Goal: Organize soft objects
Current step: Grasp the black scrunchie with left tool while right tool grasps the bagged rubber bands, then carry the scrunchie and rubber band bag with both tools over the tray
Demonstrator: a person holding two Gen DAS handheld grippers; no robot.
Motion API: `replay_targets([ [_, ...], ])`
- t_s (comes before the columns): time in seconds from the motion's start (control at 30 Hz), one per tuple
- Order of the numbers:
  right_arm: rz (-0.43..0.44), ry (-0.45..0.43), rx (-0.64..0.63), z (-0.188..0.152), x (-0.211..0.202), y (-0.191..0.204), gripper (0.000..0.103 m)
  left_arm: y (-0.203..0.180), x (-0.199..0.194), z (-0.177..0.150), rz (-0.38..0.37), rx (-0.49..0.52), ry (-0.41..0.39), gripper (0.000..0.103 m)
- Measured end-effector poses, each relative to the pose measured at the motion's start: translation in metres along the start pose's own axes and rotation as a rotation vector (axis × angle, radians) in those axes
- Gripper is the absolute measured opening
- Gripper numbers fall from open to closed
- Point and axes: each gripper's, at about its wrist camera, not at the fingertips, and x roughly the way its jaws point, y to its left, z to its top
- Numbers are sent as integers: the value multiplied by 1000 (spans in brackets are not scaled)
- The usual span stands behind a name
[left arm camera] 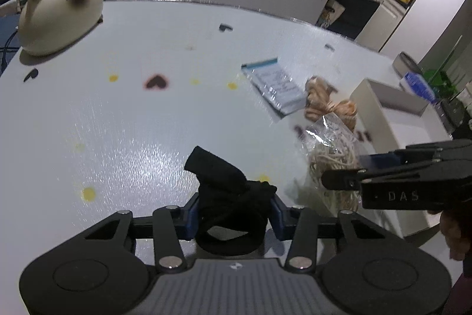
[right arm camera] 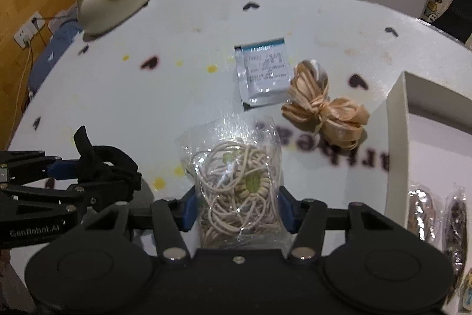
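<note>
Your left gripper point(left arm camera: 233, 216) is clenched on a black cloth point(left arm camera: 233, 191): its blue pads press the bunched fabric from both sides, one end sticks up ahead of the fingers and a loop hangs back toward the camera. In the right wrist view the same cloth point(right arm camera: 103, 164) sits in that gripper at the left edge, lifted over the white table point(right arm camera: 147, 108).

Your right gripper point(right arm camera: 234, 211) has its fingers against both sides of a clear bag point(right arm camera: 236, 176) of cream cord; the bag lies between the pads and reaches forward onto the table. From the left wrist view that bag point(left arm camera: 330, 149) is just right of the cloth, with the right gripper's fingers closed at its near end.

Beyond the bag lies a tan bow point(right arm camera: 324, 111), and just beside it a foil sachet point(right arm camera: 264, 73) with a teal top edge, flat on the table. A white box point(right arm camera: 398, 108) stands open at the right, with wrapped items inside near its front. A cat-shaped ornament point(right arm camera: 109, 2) sits at the far left of the table
</note>
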Motion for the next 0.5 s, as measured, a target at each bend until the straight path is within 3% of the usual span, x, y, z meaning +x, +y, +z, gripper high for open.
replay_targets([
  [0.5,14,-201,63,-14,-75,-4,55,-21,-61,8,-5,5,-154,42],
])
